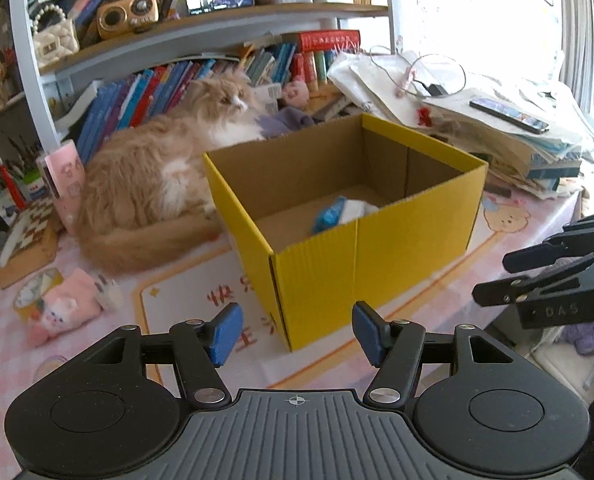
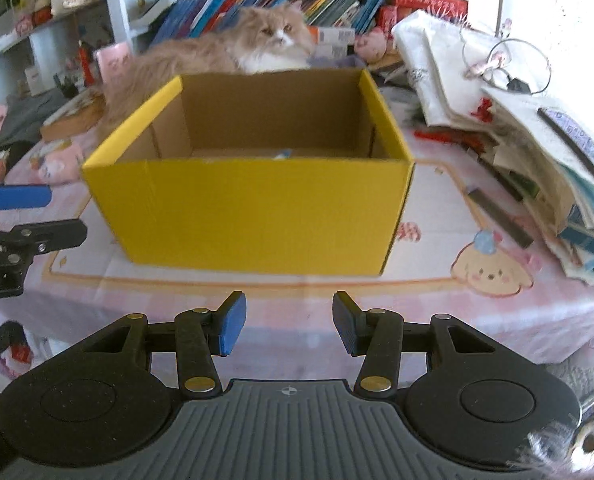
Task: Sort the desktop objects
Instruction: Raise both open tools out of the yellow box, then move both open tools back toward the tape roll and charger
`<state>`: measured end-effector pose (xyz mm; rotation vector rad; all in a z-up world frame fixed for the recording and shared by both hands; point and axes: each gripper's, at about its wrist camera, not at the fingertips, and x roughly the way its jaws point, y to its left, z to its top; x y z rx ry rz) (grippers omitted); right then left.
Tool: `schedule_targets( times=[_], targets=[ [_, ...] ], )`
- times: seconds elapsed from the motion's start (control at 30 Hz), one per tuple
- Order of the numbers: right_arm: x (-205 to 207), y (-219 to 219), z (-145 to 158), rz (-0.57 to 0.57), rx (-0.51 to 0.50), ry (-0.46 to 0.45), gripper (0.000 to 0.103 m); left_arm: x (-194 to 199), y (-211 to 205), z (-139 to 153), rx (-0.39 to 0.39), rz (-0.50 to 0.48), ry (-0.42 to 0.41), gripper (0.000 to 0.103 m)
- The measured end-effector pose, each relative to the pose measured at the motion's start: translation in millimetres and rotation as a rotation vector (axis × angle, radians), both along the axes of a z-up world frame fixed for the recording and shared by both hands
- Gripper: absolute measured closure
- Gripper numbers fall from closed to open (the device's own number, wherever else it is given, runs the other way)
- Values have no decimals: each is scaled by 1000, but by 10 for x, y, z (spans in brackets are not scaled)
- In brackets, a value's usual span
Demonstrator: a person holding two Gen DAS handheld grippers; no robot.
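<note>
Far left on the pink checked tablecloth [image 1: 13,364], a roll of tape [image 1: 37,294] can be seen touching a pink plush toy [image 1: 67,308] — both well apart from either gripper. Just behind them a fluffy ginger-and-white cat [image 1: 149,176] is settled in a low cardboard tray, pressed right up against the left wall of the yellow box [image 1: 377,256].

The left gripper [image 1: 297,334] is held low in front of the box's near corner. Its blue-padded fingers [image 1: 227,334] are spread wide, nothing is gripped between them and nothing is touched; only tablecloth and the box corner show through the gap.

Inside the open-topped box, a blue-and-white item [image 1: 339,212] is lying on the cardboard floor near the front wall. From the right wrist view only a sliver of it [image 2: 283,155] can be made out over the rim, so what it is can't be told.

The right gripper [image 2: 289,330] is parked near the table edge, facing the long yellow side of the box [image 2: 253,216] — fingers [image 2: 231,330] likewise parted wide, empty, not in contact with anything.

Off to the right, a messy stack of papers and books [image 1: 509,136] is piled up, with a phone [image 1: 507,115] on top.
</note>
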<state>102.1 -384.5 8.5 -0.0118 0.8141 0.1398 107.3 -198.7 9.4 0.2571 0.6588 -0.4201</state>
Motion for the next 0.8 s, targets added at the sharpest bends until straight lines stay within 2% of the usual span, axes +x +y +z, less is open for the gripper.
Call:
schedule_targets(
  times=[0.2,0.4,0.5,0.6,0.8],
  targets=[
    [-82,189,-54,42,-30,19,53,-37,59,-67,8,-54,35,41],
    [-168,437,-99,55,-52,41,52,-51,168,-109,34,-128,54,40],
    [-197,564,-100,42,-50,50,52,-62,272,-106,45,-170,60,40],
    [-241,710,-93,20,-56,58,52,-65,399,-114,53,-208,69,36],
    [-325,1004,-101,-26,-61,80,52,-43,655,-115,51,-262,80,35]
  ],
)
